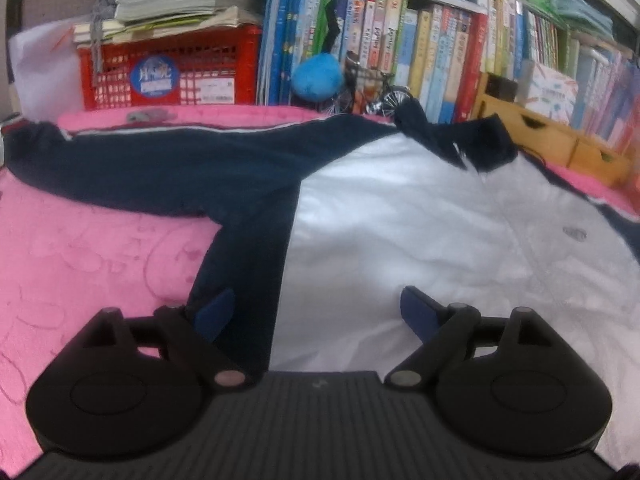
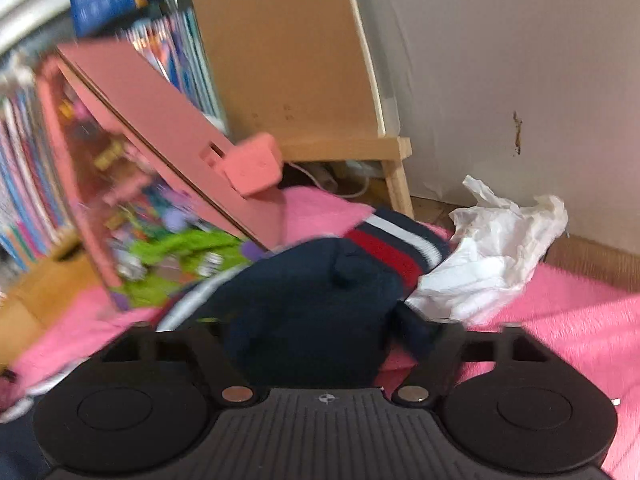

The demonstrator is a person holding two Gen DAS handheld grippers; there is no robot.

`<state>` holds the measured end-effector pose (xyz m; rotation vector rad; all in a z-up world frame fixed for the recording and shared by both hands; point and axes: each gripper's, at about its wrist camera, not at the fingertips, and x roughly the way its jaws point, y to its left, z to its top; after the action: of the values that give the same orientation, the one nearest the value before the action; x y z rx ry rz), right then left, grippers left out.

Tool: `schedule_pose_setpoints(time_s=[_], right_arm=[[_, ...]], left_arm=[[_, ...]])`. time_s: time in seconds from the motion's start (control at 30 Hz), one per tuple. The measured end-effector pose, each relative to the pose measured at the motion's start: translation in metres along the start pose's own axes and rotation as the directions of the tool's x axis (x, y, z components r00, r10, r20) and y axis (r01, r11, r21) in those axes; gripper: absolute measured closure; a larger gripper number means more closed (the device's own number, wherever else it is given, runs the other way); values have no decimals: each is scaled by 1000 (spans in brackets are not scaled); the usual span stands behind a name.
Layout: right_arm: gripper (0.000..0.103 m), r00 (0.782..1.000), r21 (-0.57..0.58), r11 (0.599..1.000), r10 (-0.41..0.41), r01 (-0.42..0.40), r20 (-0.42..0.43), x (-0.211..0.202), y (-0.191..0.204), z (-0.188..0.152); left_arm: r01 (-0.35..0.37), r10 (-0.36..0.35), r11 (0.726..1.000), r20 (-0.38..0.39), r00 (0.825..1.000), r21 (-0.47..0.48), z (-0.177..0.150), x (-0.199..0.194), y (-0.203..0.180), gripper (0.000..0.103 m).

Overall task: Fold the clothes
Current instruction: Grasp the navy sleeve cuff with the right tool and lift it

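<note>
A navy and white jacket [image 1: 400, 216] lies spread flat on the pink blanket [image 1: 88, 256], with one navy sleeve [image 1: 132, 164] stretched out to the left and the navy collar [image 1: 460, 140] at the far end. My left gripper [image 1: 316, 312] is open and hovers over the jacket's near hem, its blue fingertips [image 1: 216, 314] apart and holding nothing. In the right wrist view the other navy sleeve [image 2: 312, 312], with a red and white striped cuff [image 2: 396, 248], bunches up between the arms of my right gripper [image 2: 320, 340]. The right fingertips are hidden by the cloth.
A red crate [image 1: 172, 68], rows of books [image 1: 440, 52] and wooden drawers [image 1: 552, 136] line the far edge. In the right wrist view a pink toy box [image 2: 152, 152], a wooden stool [image 2: 320, 80] and crumpled white paper [image 2: 496, 248] stand close by the sleeve.
</note>
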<state>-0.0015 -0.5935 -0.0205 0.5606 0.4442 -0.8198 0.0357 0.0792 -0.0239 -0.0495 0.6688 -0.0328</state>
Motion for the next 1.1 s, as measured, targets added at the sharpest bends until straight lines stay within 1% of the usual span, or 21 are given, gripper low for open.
schedule_pose_setpoints(time_s=[0.03, 0.07, 0.1, 0.17, 0.23, 0.33, 0.43, 0.47, 0.53, 0.57, 0.63, 0.7, 0.73, 0.77, 0.83, 0.87, 0.97, 1.0, 1.03, 1.07, 1.1], right_arm=[[68, 1000, 3, 1000, -9, 9, 3, -2, 1, 0], [78, 1000, 15, 1000, 4, -4, 9, -5, 1, 1], [83, 999, 29, 999, 27, -28, 21, -13, 1, 3], [87, 995, 29, 997, 76, -78, 64, -34, 7, 5], [91, 986, -2, 991, 133, -133, 103, -61, 20, 8], [93, 958, -70, 969, 246, -238, 145, -104, 51, 7], [94, 908, -127, 918, 392, -375, 146, -139, 88, 4], [94, 895, -127, 904, 424, -409, 139, -146, 97, 3], [94, 892, -125, 897, 438, -425, 112, -150, 110, -2], [92, 902, -107, 908, 415, -404, 116, -149, 110, -5], [76, 930, -44, 940, 341, -338, 136, -144, 104, -13], [31, 958, 56, 966, 243, -254, 154, -131, 82, -18], [27, 968, 97, 972, 198, -214, 153, -123, 69, -19], [27, 977, 138, 975, 153, -174, 151, -114, 56, -19], [20, 989, 172, 979, 84, -105, 124, -95, 41, -21], [17, 993, 173, 982, 60, -77, 103, -84, 36, -21], [16, 999, 208, 977, 32, -40, 42, -46, 25, -20], [20, 999, 211, 977, 36, -43, 40, -42, 27, -19], [29, 998, 207, 977, 46, -56, 50, -43, 31, -17], [62, 997, 203, 977, 57, -68, 59, -45, 35, -15], [91, 995, 199, 977, 68, -80, 68, -47, 39, -14]], left_arm=[[3, -3, 1000, -4, 1000, 12, 0, 1, -1, 5], [8, -8, 1000, -9, 1000, 24, 0, 2, -3, 2], [13, -12, 999, -14, 1000, 32, 0, 4, -4, 1], [16, -15, 999, -22, 1000, 44, 0, 5, -5, 0], [13, -12, 999, -24, 1000, 49, 0, 7, -6, 0], [23, -22, 999, -21, 1000, 36, 0, 7, -4, 0], [36, -36, 999, -16, 999, 19, 1, 7, -1, 0], [40, -40, 999, -14, 999, 14, 1, 6, 0, 0], [49, -49, 999, -11, 999, 3, 1, 6, 2, 0], [53, -53, 999, -9, 999, -3, 1, 6, 2, 0], [64, -64, 998, -4, 998, -15, 1, 5, 5, 0], [71, -71, 997, -1, 997, -24, 1, 4, 6, 0], [73, -73, 997, -1, 997, -24, 1, 4, 7, 0], [73, -73, 997, -1, 997, -23, 1, 4, 8, 0], [65, -65, 998, -6, 998, -13, 1, 5, 7, 0], [61, -61, 998, -8, 998, -8, 1, 5, 6, 0], [47, -47, 999, -15, 999, 8, 1, 6, 2, 0], [41, -41, 999, -17, 999, 14, 1, 6, 1, 0], [36, -36, 999, -20, 999, 21, 1, 6, 0, 0], [34, -34, 999, -20, 999, 22, 1, 7, -1, 0], [34, -33, 999, -20, 999, 23, 1, 7, -1, 0]])
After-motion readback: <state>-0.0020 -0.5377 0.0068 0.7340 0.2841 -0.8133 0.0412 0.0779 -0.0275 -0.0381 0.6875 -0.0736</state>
